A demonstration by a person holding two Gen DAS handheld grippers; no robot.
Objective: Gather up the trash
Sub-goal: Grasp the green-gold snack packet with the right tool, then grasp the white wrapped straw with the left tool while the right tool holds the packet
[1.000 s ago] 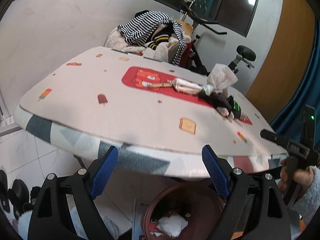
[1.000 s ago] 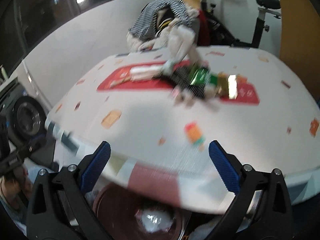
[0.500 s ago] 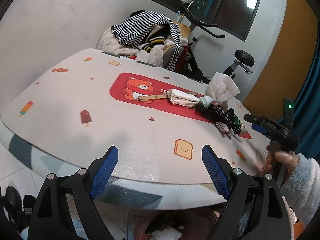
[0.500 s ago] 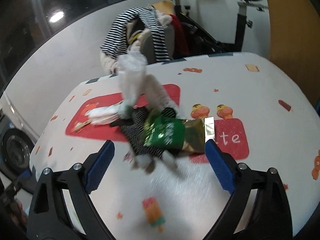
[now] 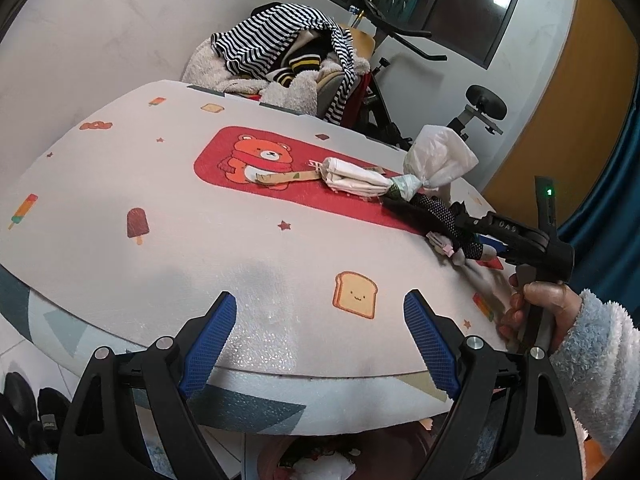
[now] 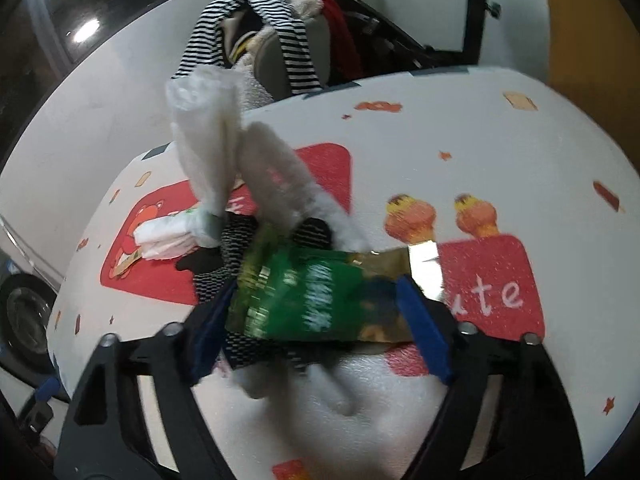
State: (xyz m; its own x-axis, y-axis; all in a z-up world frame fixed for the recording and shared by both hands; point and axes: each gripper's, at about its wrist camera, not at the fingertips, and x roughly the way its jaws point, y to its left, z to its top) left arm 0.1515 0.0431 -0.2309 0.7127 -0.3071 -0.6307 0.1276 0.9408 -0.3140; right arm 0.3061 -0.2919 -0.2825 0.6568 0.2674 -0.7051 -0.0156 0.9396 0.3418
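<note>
The right tongs (image 6: 320,320) have swung up from the bin below the near edge and now straddle the green snack wrapper (image 6: 316,304), wide open, nothing gripped, so a pickup looks imminent. The wrapper lies near the surface's (image 5: 224,248) right edge, atop the trash pile, long axis crosswise between the fingers, foil end pointing right. The left tongs (image 5: 320,340) hover open and empty over the near edge.

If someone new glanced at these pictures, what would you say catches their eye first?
Probably the green snack wrapper, lying between the open fingers of the right gripper on the pile of trash at mid-table. Next, the red bear panel printed on the tablecloth, with a knotted white plastic bag standing up just beyond it.
</note>
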